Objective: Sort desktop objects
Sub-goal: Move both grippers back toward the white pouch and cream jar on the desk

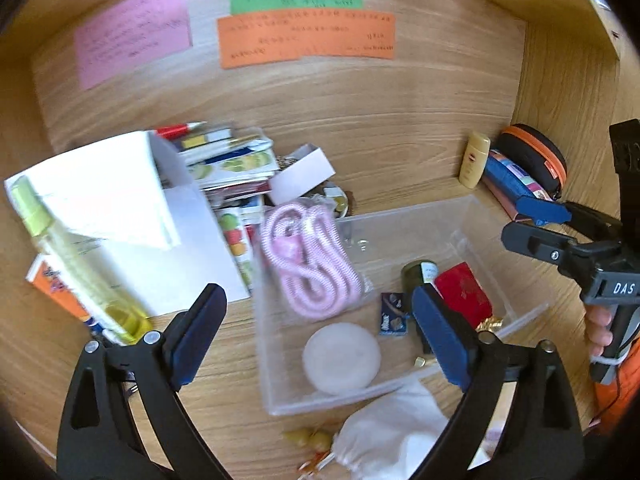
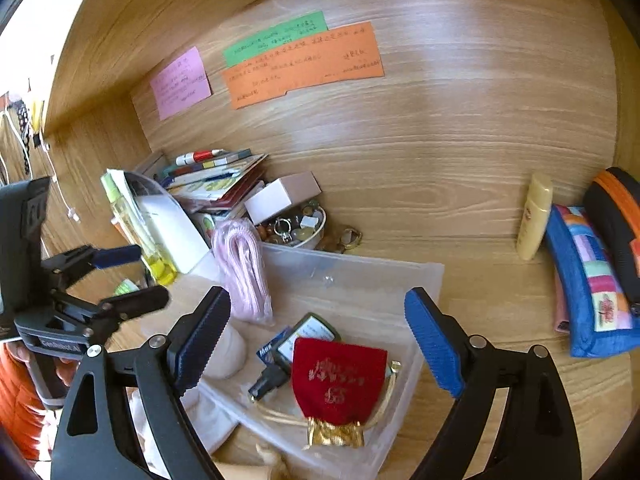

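A clear plastic tray (image 1: 400,218) (image 2: 360,260) lies on the wooden desk. It holds a bagged pink cord (image 1: 308,264) (image 2: 244,272), a white round puff (image 1: 340,358), a small blue packet (image 1: 394,314), a dark green bottle (image 1: 420,274) and a red pouch with gold trim (image 1: 464,292) (image 2: 336,380). My left gripper (image 1: 320,336) (image 2: 128,278) stands open above the tray's near-left part, nothing between its pads. My right gripper (image 2: 318,346) (image 1: 532,224) is open too, hovering over the red pouch without touching it.
A white cloth bag (image 1: 396,432) lies in front of the tray. At left are white papers (image 1: 120,200), a yellow-green spray bottle (image 1: 80,272), stacked booklets (image 2: 224,168), a white box (image 2: 280,196) and a bowl of trinkets (image 2: 300,228). At right stand a cream bottle (image 2: 534,216), a blue patchwork pouch (image 2: 592,280) and a black-orange case (image 2: 616,216).
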Demonstrator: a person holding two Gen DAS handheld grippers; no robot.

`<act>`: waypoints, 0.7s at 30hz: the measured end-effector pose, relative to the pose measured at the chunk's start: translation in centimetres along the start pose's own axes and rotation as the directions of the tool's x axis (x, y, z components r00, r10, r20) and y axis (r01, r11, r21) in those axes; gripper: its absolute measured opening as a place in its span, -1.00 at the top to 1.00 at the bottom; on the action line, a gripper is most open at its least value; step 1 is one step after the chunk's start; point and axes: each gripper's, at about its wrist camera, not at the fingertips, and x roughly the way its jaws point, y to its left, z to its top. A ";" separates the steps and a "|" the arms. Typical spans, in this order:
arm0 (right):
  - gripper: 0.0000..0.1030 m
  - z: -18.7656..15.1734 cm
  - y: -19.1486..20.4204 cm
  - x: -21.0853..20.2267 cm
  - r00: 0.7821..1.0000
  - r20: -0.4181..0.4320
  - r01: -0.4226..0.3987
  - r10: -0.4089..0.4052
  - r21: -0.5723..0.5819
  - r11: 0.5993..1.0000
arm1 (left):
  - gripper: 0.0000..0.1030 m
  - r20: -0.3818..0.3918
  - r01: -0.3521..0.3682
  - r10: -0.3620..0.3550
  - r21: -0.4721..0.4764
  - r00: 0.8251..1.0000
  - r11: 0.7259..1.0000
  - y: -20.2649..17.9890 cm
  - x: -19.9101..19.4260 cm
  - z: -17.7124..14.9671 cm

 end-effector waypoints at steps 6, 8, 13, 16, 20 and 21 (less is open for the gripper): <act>-0.69 -1.3 1.7 -1.6 0.997 -0.008 0.081 -0.082 -0.065 0.995 | -0.87 0.018 -0.016 0.016 0.006 1.000 1.000 0.7 -1.8 -2.3; -0.69 -1.8 1.9 -2.3 0.998 -0.016 0.060 -0.061 -0.052 0.997 | -0.87 0.025 -0.016 0.016 0.004 1.000 1.000 0.8 -2.5 -3.2; -0.69 -4.0 3.2 -3.7 0.999 -0.051 0.013 -0.017 -0.069 0.998 | -0.91 0.042 -0.005 0.006 -0.009 0.999 1.000 1.2 -4.0 -5.3; -0.69 -5.8 4.3 -4.1 0.997 -0.080 0.007 -0.015 -0.098 0.995 | -0.92 0.045 -0.003 0.004 -0.014 0.999 1.000 1.1 -4.4 -6.5; -0.69 -8.3 5.4 -4.4 0.993 -0.116 -0.011 -0.003 -0.117 0.993 | -0.92 0.037 0.006 -0.006 -0.019 0.999 1.000 0.6 -4.5 -8.1; -0.69 -8.7 5.7 -4.3 0.992 -0.123 -0.012 -0.002 -0.118 0.993 | -0.92 0.034 0.011 -0.010 -0.020 0.999 1.000 0.4 -4.5 -8.5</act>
